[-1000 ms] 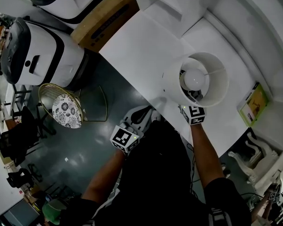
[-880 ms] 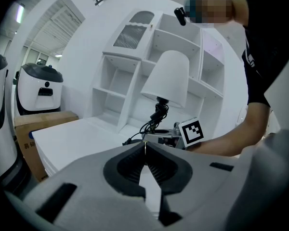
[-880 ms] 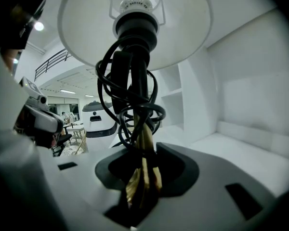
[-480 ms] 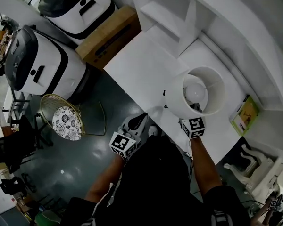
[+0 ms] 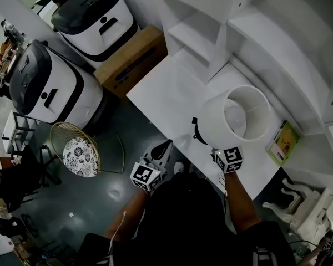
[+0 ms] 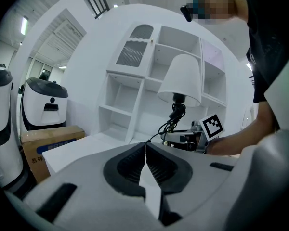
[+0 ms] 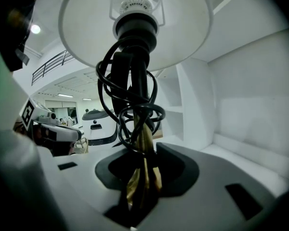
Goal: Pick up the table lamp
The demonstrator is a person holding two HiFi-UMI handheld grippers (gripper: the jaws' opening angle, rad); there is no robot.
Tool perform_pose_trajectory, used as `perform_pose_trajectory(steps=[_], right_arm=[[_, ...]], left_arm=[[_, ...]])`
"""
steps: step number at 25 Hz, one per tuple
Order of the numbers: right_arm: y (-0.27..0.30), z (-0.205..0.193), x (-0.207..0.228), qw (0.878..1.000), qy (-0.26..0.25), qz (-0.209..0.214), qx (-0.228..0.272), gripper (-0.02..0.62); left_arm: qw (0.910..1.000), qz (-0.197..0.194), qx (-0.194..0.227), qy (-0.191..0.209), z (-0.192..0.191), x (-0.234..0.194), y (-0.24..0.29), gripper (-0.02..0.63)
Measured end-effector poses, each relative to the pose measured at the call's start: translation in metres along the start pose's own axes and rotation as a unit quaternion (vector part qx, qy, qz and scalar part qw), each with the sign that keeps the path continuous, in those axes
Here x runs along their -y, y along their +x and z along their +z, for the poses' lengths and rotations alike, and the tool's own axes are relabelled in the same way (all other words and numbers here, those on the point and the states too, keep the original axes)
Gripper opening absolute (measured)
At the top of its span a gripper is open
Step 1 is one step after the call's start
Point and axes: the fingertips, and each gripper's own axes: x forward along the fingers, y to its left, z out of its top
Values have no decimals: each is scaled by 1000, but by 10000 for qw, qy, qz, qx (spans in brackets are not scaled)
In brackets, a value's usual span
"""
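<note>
One slim brass stem (image 7: 145, 143) is the handhold: the right tool (image 7: 142, 186) clamps it, the table lamp (image 5: 233, 121) standing above it, likely top-heavy, its shade (image 7: 183, 28) fragile, cord (image 7: 130, 105) loose. Left tool (image 6: 145, 160) sits pinched shut, empty.

The table lamp's (image 5: 233, 121) shade hides most of its stem from your head view. The booklet's (image 5: 281, 143) print is unreadably small.

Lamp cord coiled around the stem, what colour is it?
The cord is black; the right gripper view shows it best.
</note>
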Motion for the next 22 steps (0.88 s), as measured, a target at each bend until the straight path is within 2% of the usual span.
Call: perform_pose_trajectory(steps=[9, 15, 22], right_arm=[[-24, 21, -11, 9999, -92, 57, -32, 121], [-41, 33, -21, 10000, -41, 90, -6, 121], [-55, 37, -31, 9997, -161, 182, -53, 121]], left_arm=[[9998, 102, 138, -45, 11, -2, -16, 20], [9995, 130, 264, 136, 24, -1, -24, 20], [9988, 155, 440, 117, 36, 2, -31, 20]])
